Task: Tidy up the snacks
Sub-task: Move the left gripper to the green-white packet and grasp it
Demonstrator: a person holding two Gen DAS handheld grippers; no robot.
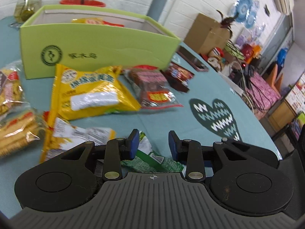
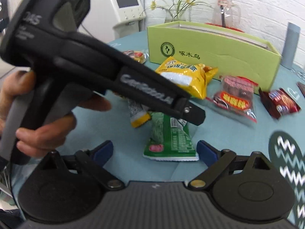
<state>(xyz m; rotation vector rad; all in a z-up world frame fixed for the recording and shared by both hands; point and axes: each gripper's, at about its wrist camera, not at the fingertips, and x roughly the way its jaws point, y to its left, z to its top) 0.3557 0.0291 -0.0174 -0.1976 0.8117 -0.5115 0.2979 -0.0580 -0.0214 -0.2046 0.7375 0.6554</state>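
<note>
A green snack packet (image 1: 152, 158) (image 2: 170, 139) lies on the teal tablecloth. My left gripper (image 1: 153, 145) is open and hovers over the packet's far end, pads on either side. My right gripper (image 2: 155, 150) is open wide, its blue pads flanking the packet's near end. The left gripper's body (image 2: 118, 80) crosses the right wrist view, held by a hand. A lime green box (image 1: 95, 45) (image 2: 209, 51) stands at the back with a yellow packet (image 1: 95, 21) inside.
On the table lie a yellow bag (image 1: 89, 93) (image 2: 186, 76), a clear pack of red-brown bars (image 1: 154, 87) (image 2: 236, 93), a dark red pack (image 1: 179, 74) (image 2: 280, 103), biscuit packs (image 1: 13, 114) and a yellow-white packet (image 1: 72, 137). A heart patch (image 1: 215, 116) marks the cloth.
</note>
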